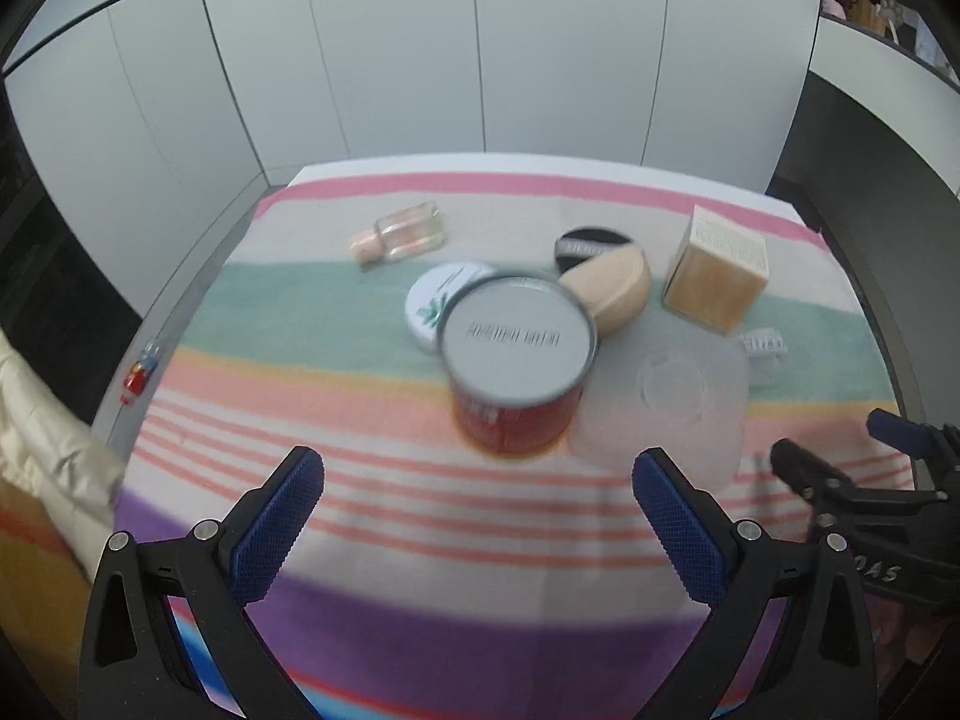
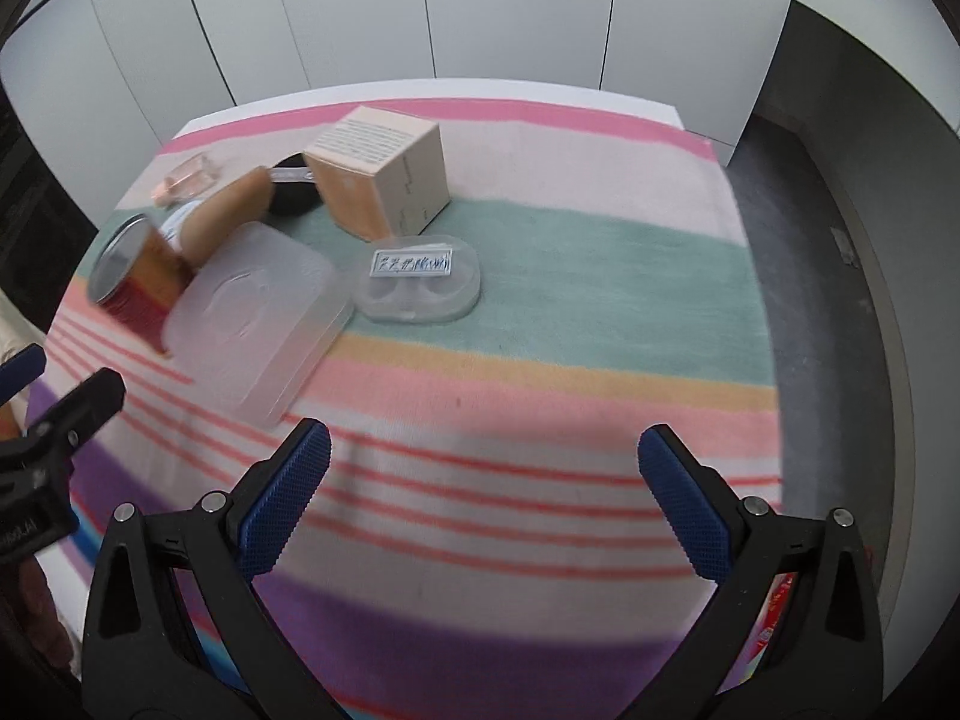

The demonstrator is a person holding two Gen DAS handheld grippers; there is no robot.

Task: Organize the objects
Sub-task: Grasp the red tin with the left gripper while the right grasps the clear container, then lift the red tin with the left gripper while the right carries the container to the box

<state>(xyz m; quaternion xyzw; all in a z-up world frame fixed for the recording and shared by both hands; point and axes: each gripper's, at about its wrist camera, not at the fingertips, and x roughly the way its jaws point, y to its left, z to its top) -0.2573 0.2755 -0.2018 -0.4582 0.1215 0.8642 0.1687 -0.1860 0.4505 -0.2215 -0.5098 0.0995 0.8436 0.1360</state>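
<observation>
A red can with a grey lid (image 1: 517,360) stands mid-table on the striped cloth; it also shows in the right wrist view (image 2: 135,282). Beside it lie a clear plastic lid (image 1: 666,402) (image 2: 258,315), a tan oval case (image 1: 612,288), a white round tin (image 1: 438,300), a black round compact (image 1: 591,243), a small glass bottle (image 1: 402,234), a tan box (image 1: 717,270) (image 2: 381,171) and a clear contact-lens case (image 2: 420,282). My left gripper (image 1: 477,480) is open, short of the can. My right gripper (image 2: 483,462) is open and empty over the stripes.
The striped cloth (image 2: 540,372) covers the table. White cabinet doors (image 1: 480,48) stand behind it. A small red item (image 1: 138,375) lies on the left table edge. Grey floor (image 2: 828,300) lies to the right. The right gripper shows at the left view's right edge (image 1: 852,468).
</observation>
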